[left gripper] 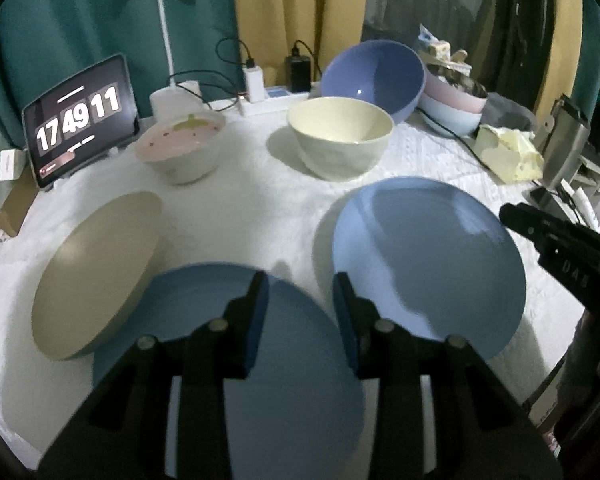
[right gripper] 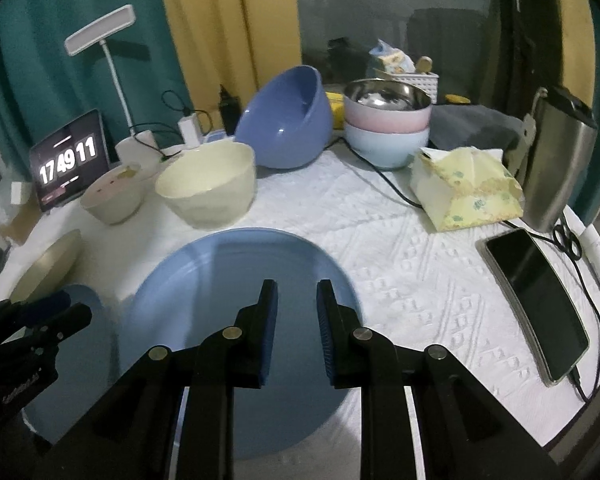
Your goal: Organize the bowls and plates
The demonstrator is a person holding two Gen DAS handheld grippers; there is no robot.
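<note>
Two blue plates lie on the white cloth. My left gripper [left gripper: 300, 284] hovers over the near one [left gripper: 292, 380], open by a narrow gap with nothing between its pads. My right gripper [right gripper: 297, 292] hangs over the other blue plate [right gripper: 240, 272], also narrowly open and empty. A beige plate [left gripper: 96, 276] rests tilted at the left, its lower edge by the near blue plate. Behind stand a cream bowl [left gripper: 340, 140], a small bowl with a pink inside [left gripper: 180, 144] and a tipped violet-blue bowl [left gripper: 374, 76]. A steel, a pink and a pale blue bowl [right gripper: 386, 128] are stacked at the back.
A tablet showing a clock [left gripper: 80, 120], a white lamp [left gripper: 164, 32] and chargers line the back edge. A tissue pack [right gripper: 464, 188], a steel flask [right gripper: 560, 160], a phone [right gripper: 536, 304] and a black cable [right gripper: 384, 176] fill the right side.
</note>
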